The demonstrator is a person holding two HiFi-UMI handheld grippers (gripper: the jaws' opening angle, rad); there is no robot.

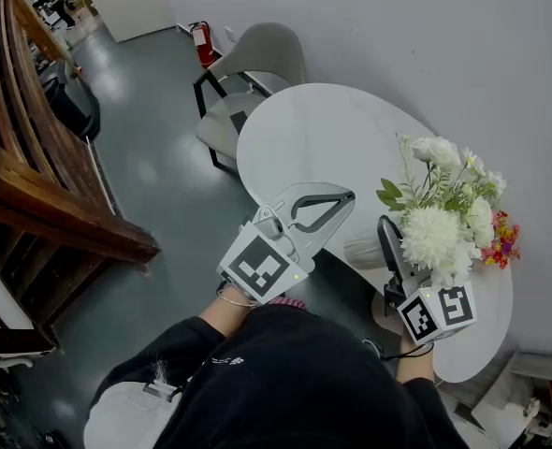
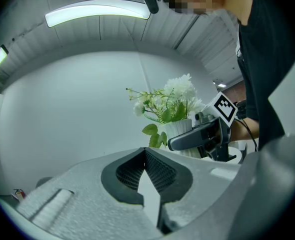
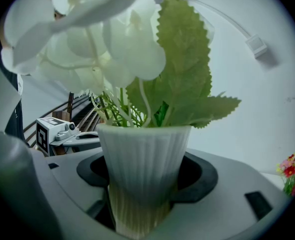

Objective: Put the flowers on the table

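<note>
Right gripper (image 1: 384, 237) is clamped wide around the white ribbed vase (image 3: 145, 159) holding the white flowers (image 1: 444, 223), at the near edge of the white oval table (image 1: 323, 129). Can't tell if the vase base touches the top. Left gripper (image 1: 341, 204) is closed on nothing, level, tips over the same edge. A small colourful bouquet (image 1: 502, 241) sits at the right edge.

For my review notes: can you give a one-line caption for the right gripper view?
Right claw closed around a white ribbed vase holding white flowers and green leaves.
</note>
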